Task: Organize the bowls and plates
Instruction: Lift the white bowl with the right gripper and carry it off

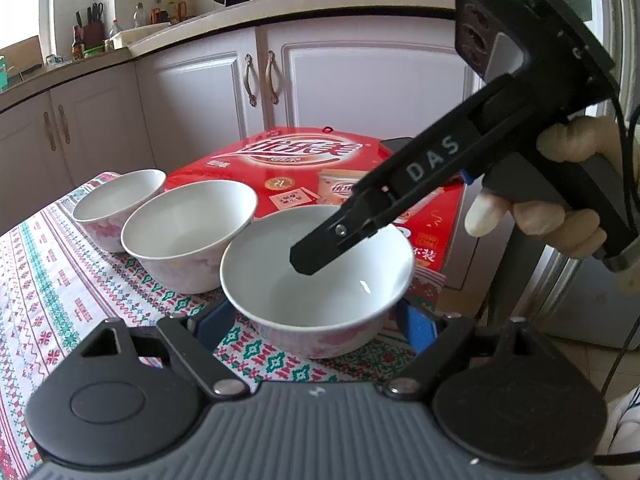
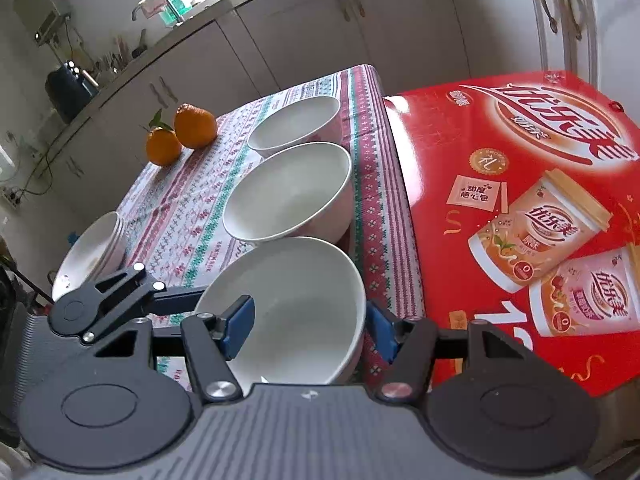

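Three bowls [image 2: 294, 196], upright, rowed diagonally

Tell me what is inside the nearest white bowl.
The nearest white ceramic bowl holds no food: its glossy inside is bare. One blue-padded finger of the right tongs reaches inside its rim, the other outside. That finger covers part of the bowl's inner wall.

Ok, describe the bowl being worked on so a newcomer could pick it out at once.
Find the patterned tablecloth beside the big red box. Three white bowls stand in a row along the cloth's edge next to the box. The one meant is the end bowl farthest from the oranges, the only one with a hand-held gripper's blue pads either side of its wall.
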### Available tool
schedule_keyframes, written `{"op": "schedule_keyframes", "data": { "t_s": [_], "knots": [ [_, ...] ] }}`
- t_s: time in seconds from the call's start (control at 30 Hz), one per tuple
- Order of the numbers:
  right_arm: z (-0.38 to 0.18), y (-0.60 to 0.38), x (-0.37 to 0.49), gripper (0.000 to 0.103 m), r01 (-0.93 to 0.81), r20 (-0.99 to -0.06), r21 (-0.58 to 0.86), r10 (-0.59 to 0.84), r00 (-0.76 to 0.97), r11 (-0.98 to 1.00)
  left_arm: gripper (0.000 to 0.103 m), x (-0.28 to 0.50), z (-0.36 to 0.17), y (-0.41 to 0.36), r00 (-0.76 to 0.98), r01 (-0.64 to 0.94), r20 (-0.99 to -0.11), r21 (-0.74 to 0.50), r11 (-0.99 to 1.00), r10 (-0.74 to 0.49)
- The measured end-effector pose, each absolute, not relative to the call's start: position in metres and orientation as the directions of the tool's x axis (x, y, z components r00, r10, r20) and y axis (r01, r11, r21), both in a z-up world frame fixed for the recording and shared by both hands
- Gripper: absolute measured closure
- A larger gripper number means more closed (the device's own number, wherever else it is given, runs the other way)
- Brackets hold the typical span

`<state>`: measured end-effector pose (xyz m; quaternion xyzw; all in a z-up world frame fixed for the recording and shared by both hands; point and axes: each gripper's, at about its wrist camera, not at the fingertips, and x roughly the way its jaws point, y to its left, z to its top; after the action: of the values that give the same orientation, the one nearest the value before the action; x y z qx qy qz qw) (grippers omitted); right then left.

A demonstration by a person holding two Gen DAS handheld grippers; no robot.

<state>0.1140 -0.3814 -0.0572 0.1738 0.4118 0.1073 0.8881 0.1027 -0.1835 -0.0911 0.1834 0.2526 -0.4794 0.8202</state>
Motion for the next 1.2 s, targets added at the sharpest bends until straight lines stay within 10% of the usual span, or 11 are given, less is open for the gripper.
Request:
{"op": "schedule_keyframes", "data": {
  "t_s": [1.2],
  "knots": [
    [-0.039,-0.239,0.181,0.036,-0.352,-0.723,0.336,0.479,0.498,0.873,0.016,0.114,-0.069,-0.058,0.598,0.702,-0.57,0.031,0.712,-0.564]
  ]
}}
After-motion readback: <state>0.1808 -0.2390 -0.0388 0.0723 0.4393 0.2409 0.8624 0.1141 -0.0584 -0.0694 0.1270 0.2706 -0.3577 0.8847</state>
